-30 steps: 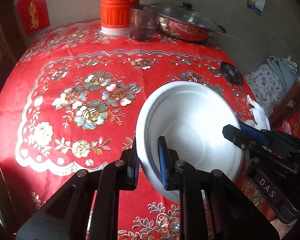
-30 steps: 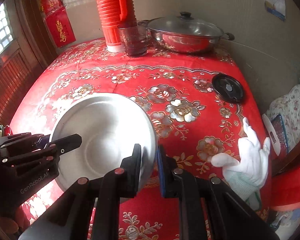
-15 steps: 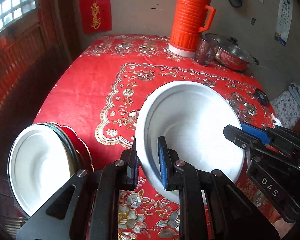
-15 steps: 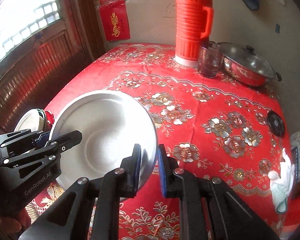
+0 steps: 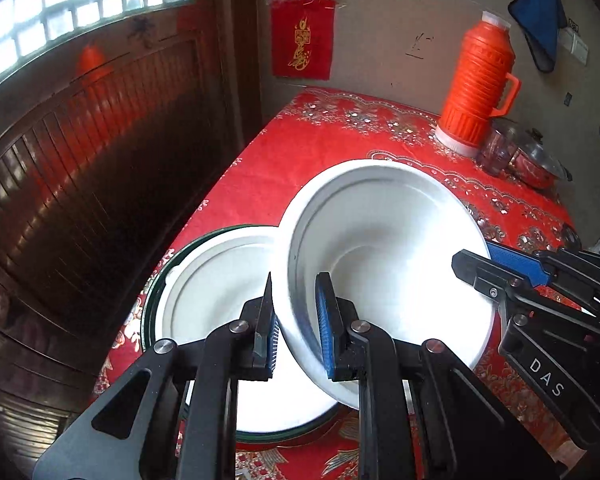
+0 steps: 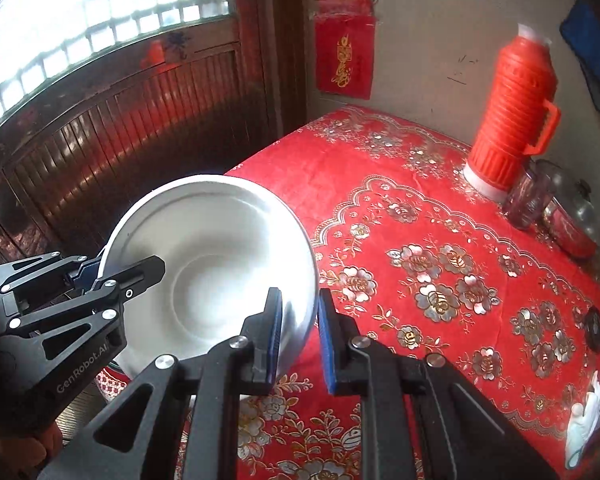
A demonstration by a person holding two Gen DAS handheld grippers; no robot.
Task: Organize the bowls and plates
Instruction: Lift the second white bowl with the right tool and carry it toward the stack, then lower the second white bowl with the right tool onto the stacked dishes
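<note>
A white bowl (image 5: 388,248) hangs tilted above the red flowered tablecloth (image 5: 320,152). My left gripper (image 5: 296,284) is shut on its left rim and my right gripper (image 5: 476,254) is shut on its right rim. Beneath the bowl's left side, at the table's left edge, lies a stack of white plates (image 5: 212,280) on a green-rimmed one. In the right wrist view the same bowl (image 6: 212,248) fills the left. There my right gripper (image 6: 300,296) pinches the near rim and my left gripper (image 6: 124,266) clamps the far rim.
At the back of the table stand an orange thermos (image 6: 512,112), a glass cup (image 6: 526,200) and a lidded steel pot (image 6: 572,216). A black lid (image 6: 594,328) and a white glove (image 6: 584,420) lie at the right edge. A wooden slatted wall (image 5: 80,160) runs along the left.
Both grippers have carried the bowl leftward across the table. The plate stack has come into view and now lies under the bowl's left side. Both grips are unchanged.
</note>
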